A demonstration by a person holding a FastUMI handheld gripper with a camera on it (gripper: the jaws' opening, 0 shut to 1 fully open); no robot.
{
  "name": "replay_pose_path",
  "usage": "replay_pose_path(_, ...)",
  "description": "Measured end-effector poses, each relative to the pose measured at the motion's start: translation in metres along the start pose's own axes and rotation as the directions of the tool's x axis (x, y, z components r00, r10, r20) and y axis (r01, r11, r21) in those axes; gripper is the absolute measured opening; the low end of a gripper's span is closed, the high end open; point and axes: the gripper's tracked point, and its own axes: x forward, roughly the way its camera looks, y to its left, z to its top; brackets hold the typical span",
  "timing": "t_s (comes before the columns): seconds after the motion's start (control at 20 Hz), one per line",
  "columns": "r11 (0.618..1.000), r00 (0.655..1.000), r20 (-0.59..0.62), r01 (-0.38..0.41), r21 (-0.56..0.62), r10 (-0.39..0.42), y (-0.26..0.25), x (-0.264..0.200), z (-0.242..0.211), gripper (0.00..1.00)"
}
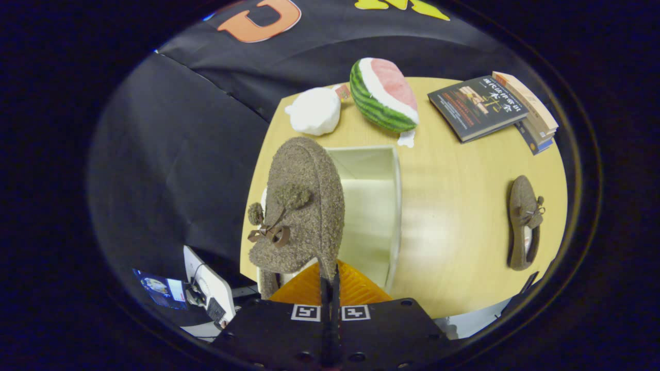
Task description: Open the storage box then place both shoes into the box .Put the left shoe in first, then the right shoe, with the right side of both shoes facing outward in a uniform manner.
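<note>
Gripper view: the gripper point(330, 288) has its fingers pinched together on the rim of a fuzzy brown pom-pom shoe point(301, 206), held over the open, cream-walled storage box point(397, 206). Beyond lie a plush watermelon slice point(384, 95) and a white bundle point(314, 111). The second shoe point(523, 221) lies well apart on the wooden table point(454, 206), near stacked books point(495, 108).

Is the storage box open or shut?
Open: the storage box shows its bare pale inside past the shoe pinched in the fingers.
</note>
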Motion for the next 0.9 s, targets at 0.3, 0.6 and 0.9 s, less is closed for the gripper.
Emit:
replay_pose_path(0.3, 0.983, 0.987, -0.061, 0.154, 0.101, -0.149, 0.01, 0.083, -0.001, 0.0)
replay_pose_path(0.6, 0.978, 0.973, -0.105, 0.208, 0.034, -0.203, 0.007, 0.132, 0.001, 0.01)
replay_pose_path(0.9, 0.976, 0.97, -0.107, 0.219, 0.002, -0.217, -0.004, 0.145, 0.002, 0.05)
